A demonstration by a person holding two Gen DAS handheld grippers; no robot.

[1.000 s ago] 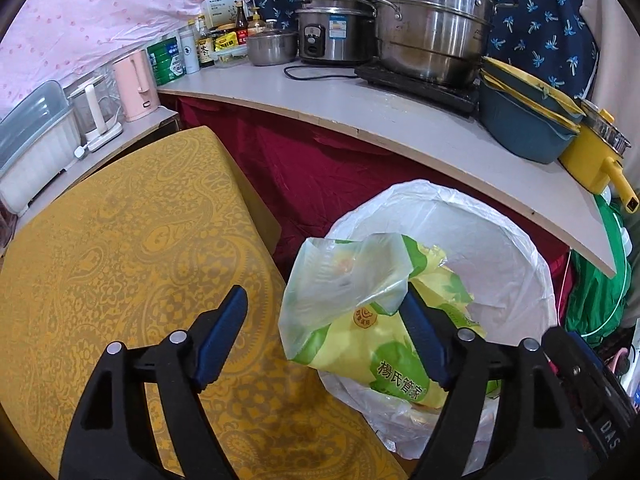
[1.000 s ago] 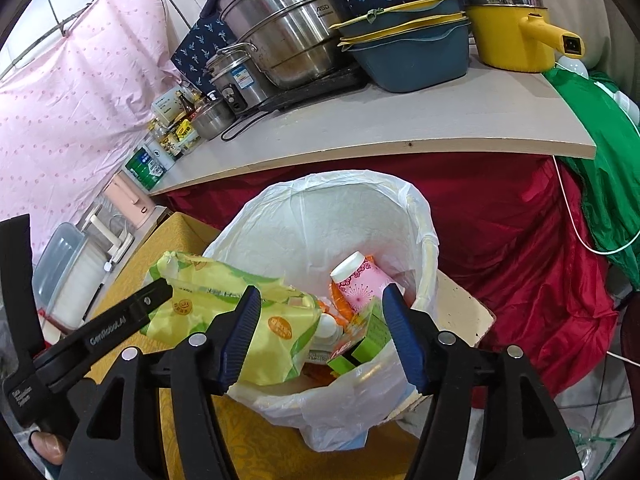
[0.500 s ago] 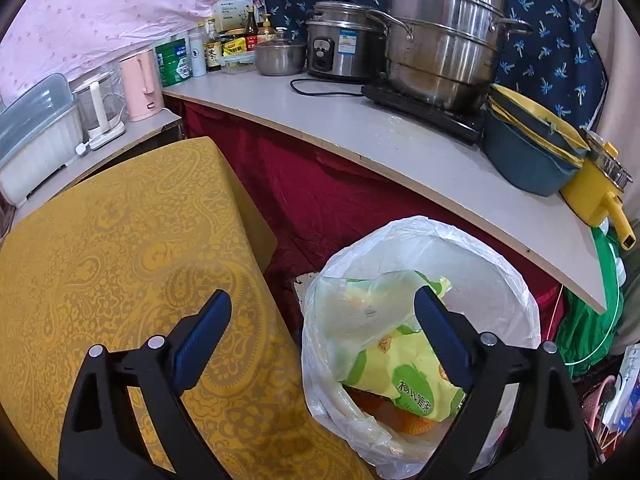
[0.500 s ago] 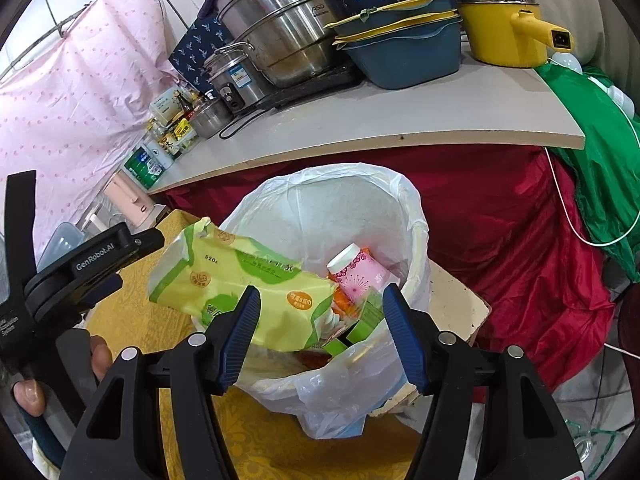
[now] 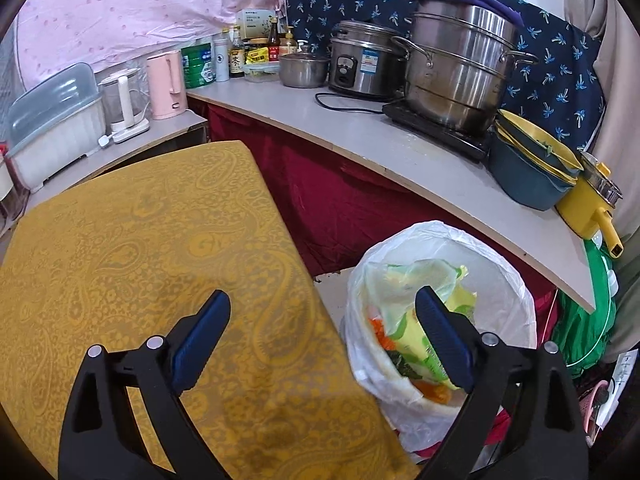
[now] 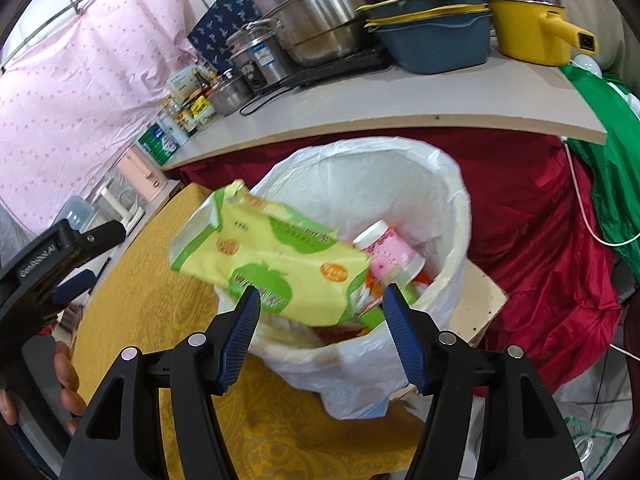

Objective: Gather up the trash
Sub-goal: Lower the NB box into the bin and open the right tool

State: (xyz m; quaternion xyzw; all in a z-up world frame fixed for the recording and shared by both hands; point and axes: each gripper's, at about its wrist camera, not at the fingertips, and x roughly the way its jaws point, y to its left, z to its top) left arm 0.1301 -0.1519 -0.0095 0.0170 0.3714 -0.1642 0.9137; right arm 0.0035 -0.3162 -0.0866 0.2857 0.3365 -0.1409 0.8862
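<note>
Now the yellow-green wrapper [image 6: 272, 256] lies tilted across the rim of the white-lined trash bin [image 6: 452, 200], freed from the left gripper [image 5: 320, 340], whose jaws stand wide apart and empty beside the bin over the yellow-clothed desk [image 5: 140, 248]. Beside the bin too, the right gripper [image 6: 320, 336] hangs with jaws apart, holding nothing. That piece looks collected, though it may need a push to settle inside the bin.
</note>
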